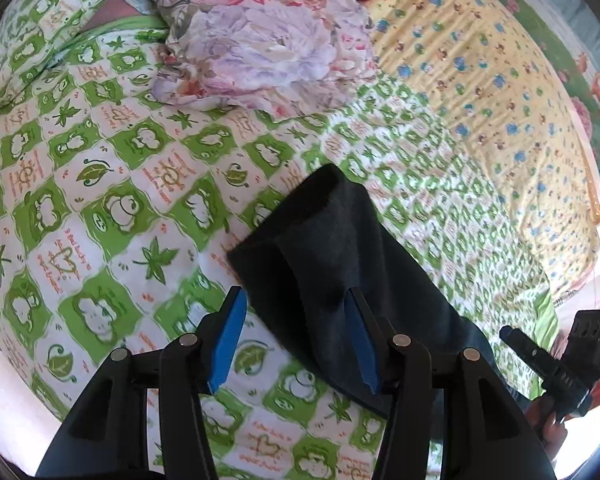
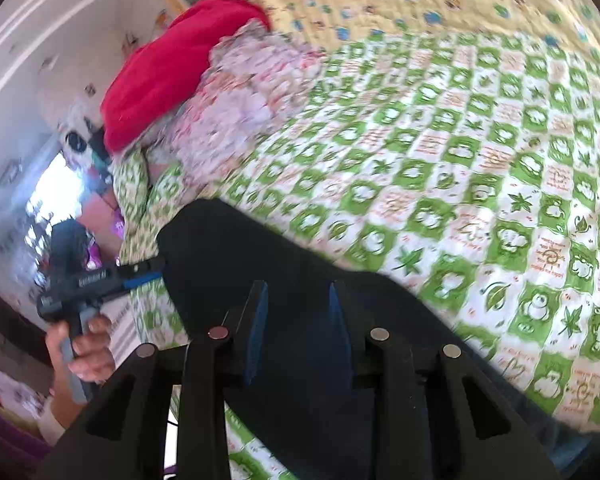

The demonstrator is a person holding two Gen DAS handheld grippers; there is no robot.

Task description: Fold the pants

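Currently the dark pants (image 1: 332, 264) lie on the bed's green-and-white quilt (image 1: 100, 184), near its edge. The left gripper (image 1: 296, 336) has its blue fingers (image 1: 230, 336) spread apart, one over the quilt and one over the cloth, grasping nothing. The right gripper (image 2: 298, 328) hovers over the pants, fingers (image 2: 256, 336) likewise released. A floral blanket (image 1: 260, 40) and red cloth (image 2: 172, 68) sit farther back.

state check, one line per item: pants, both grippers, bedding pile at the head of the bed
pants: dark, folded over, flat on the green checked quilt
left gripper: open, right finger on the pants edge, nothing clamped
right gripper: open, over the pants
floral bedding: crumpled heap
red blanket: bunched behind the floral bedding
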